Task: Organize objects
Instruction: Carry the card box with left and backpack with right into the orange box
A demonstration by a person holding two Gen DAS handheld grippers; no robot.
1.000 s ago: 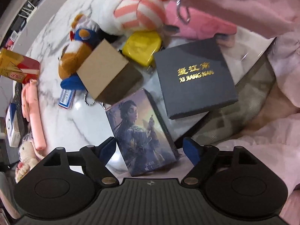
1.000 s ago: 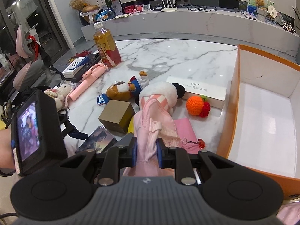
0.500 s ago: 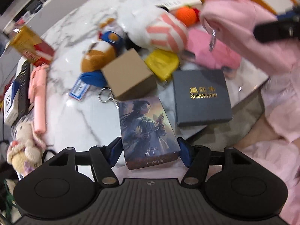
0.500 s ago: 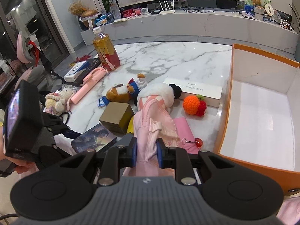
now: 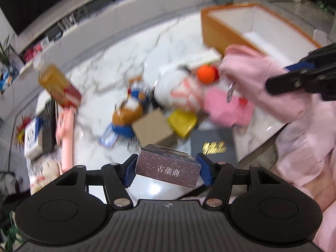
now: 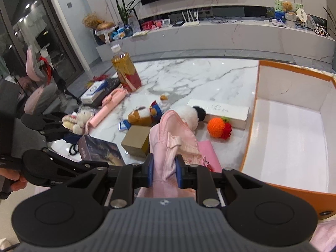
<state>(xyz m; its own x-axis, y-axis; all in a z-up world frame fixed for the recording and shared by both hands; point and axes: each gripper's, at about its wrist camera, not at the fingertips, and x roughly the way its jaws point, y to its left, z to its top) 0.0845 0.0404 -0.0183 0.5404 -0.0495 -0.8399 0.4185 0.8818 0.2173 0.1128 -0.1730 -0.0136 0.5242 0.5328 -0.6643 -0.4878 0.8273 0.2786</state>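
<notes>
The left gripper (image 5: 167,169) is gripping a dark box (image 5: 168,169), its blue pads pressing on both short sides. The jaws have just been closing onto it. The box is a flat card-sized pack with a dark, speckled end face bearing pale characters, and a painted figure scene on its broad face, seen from the right wrist view (image 6: 100,150). It is sitting squarely between the fingers, tilted slightly, its end face turned toward the camera, held clear above the marble table (image 5: 117,71). The gripper is pointing steeply down at the table's near edge, and a hand (image 6: 12,181) is showing on its handle at the left of the right wrist view.

The right gripper (image 6: 164,171) is standing narrow, clamped on a pink cloth bundle (image 6: 168,147), a soft satin-like piece with a small bow, rising up between the pads. It is angling down toward the middle of the table, held over a pink pouch (image 6: 206,151).

On the table behind are lying a brown cardboard box (image 6: 136,139), a brown plush toy (image 6: 142,116), a white plush (image 6: 190,115), an orange knitted ball (image 6: 217,127), a long white box (image 6: 222,112) and a tea bottle (image 6: 125,71). An orange-rimmed white bin (image 6: 289,130) is standing to the right, touching nothing held.
</notes>
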